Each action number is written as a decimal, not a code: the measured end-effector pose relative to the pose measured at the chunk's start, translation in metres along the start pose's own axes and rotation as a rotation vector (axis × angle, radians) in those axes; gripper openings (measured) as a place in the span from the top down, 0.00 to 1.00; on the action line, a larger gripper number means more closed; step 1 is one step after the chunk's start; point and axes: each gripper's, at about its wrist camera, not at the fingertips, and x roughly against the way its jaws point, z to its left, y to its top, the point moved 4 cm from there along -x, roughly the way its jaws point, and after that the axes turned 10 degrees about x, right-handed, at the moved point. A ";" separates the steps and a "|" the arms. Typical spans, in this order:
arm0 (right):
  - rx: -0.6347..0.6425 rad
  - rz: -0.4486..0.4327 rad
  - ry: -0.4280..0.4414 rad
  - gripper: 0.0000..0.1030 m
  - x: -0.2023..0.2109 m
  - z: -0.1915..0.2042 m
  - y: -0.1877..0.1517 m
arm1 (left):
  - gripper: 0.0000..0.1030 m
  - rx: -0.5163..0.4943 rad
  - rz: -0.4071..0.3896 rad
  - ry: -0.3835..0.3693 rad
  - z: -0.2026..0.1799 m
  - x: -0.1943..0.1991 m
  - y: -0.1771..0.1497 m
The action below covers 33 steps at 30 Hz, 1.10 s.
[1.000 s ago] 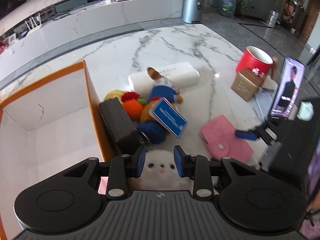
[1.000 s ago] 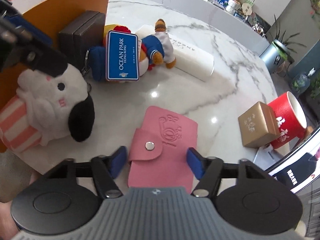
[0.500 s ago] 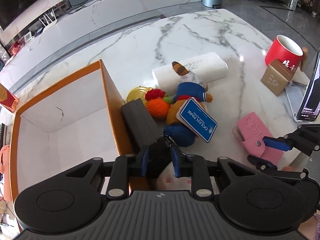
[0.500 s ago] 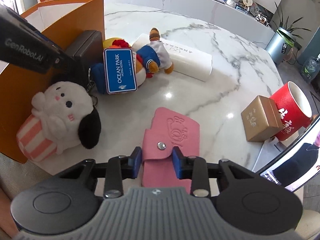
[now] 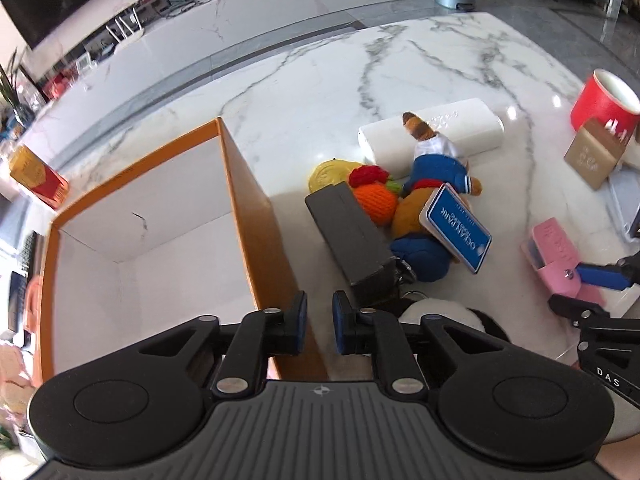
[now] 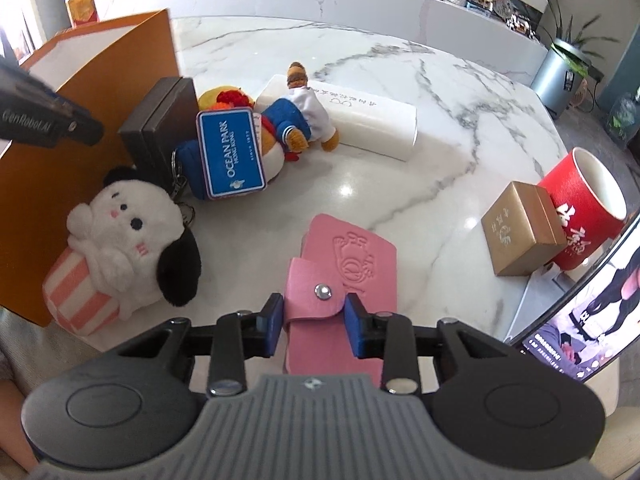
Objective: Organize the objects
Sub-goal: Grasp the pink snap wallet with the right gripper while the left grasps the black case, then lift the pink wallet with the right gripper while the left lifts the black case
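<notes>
right tool (image 6: 313, 322) grips pink wallet (image 6: 344, 276), lengthwise away from camera.

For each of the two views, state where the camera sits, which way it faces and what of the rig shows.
Left wrist: rides the left gripper, looking down over the orange box wall; its near-closed fingers show, nothing visible between them.
Right wrist: rides the right gripper, facing across the marble table; fingers clamp the pink card holder.
Shared: the card holder, sailor bear plush, white dog plush.
</notes>
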 end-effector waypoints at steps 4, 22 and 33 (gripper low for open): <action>-0.095 -0.023 0.083 0.67 0.006 -0.012 0.003 | 0.63 0.045 -0.033 -0.116 -0.001 0.008 0.006; -0.306 -0.060 0.342 0.67 0.005 -0.034 0.010 | 0.44 0.205 0.062 -0.024 -0.012 -0.039 0.045; -0.361 -0.061 0.389 0.67 0.004 -0.037 0.009 | 0.57 0.129 0.039 0.033 -0.024 -0.044 0.043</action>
